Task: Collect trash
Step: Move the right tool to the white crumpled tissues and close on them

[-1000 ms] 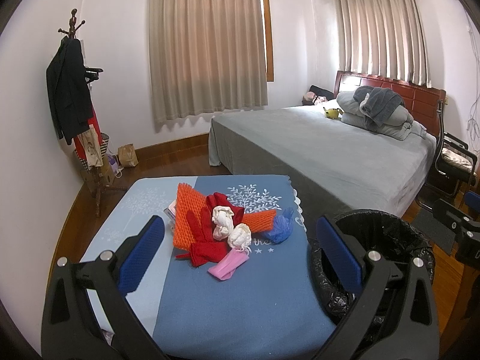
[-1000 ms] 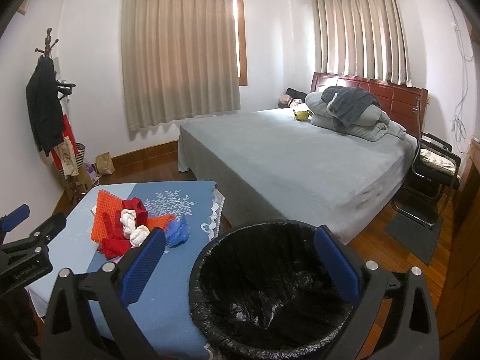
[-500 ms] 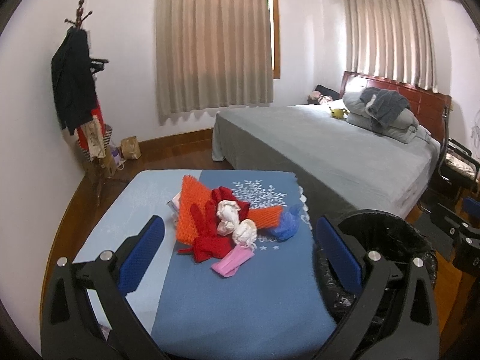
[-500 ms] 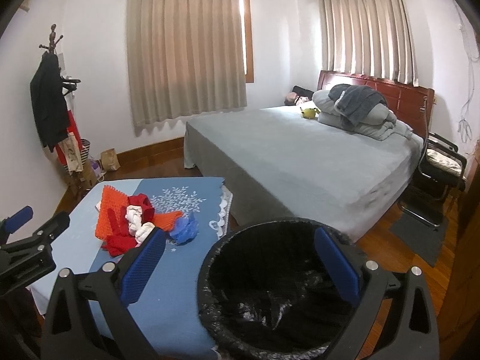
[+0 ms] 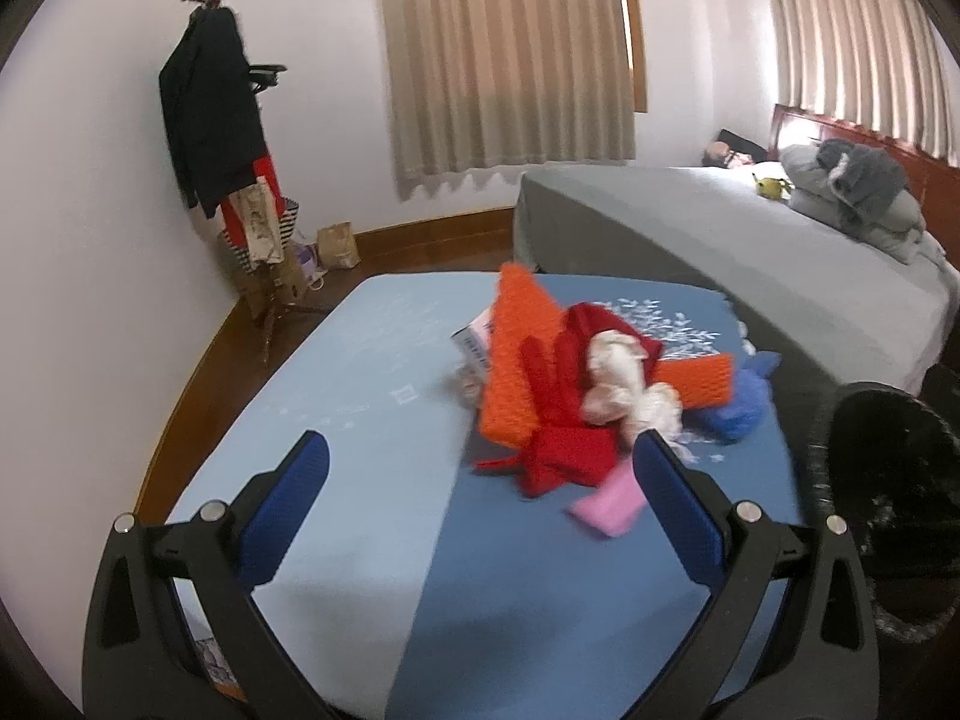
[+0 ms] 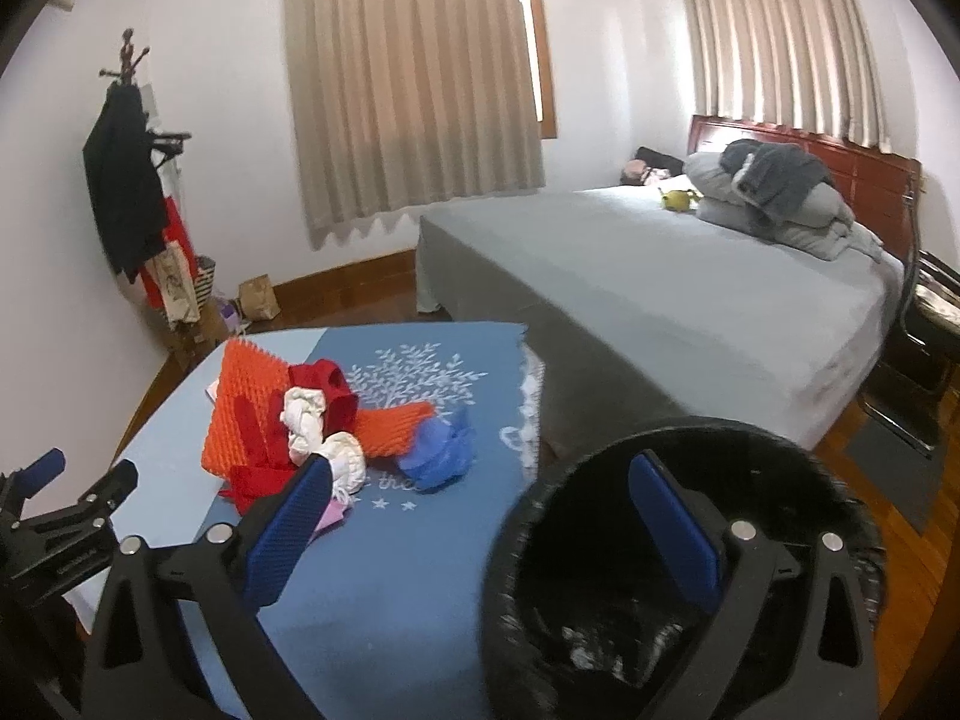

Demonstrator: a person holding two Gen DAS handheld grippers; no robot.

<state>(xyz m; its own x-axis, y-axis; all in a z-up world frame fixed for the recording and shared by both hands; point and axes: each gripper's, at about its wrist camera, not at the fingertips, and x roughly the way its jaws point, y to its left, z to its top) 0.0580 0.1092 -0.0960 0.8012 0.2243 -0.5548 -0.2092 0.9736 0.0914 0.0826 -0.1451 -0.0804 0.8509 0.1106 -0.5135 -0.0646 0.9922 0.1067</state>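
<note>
Bedroom; blue-clothed table [image 5: 372,540], trash heap at its middle. Bin [image 6: 690,570] beside table, lined black. My left tongs [image 5: 480,516]: apart, empty. My right tongs [image 6: 480,516]: apart, empty, over bin. White tissue wads [image 5: 624,384]: light, soft, probably crushable; pinch mid-wad. Pink wrapper [image 5: 606,504]: likely slippery. Since earlier: left tongs nearer heap.

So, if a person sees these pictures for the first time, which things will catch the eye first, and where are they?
The bright heap of trash stands out first: orange, red, white, blue and pink pieces in the middle of the blue-covered table. Next is the black-lined trash bin just off the table's right edge, with the open right gripper in front of it. Behind them, a large grey bed fills the room's right side.
</note>
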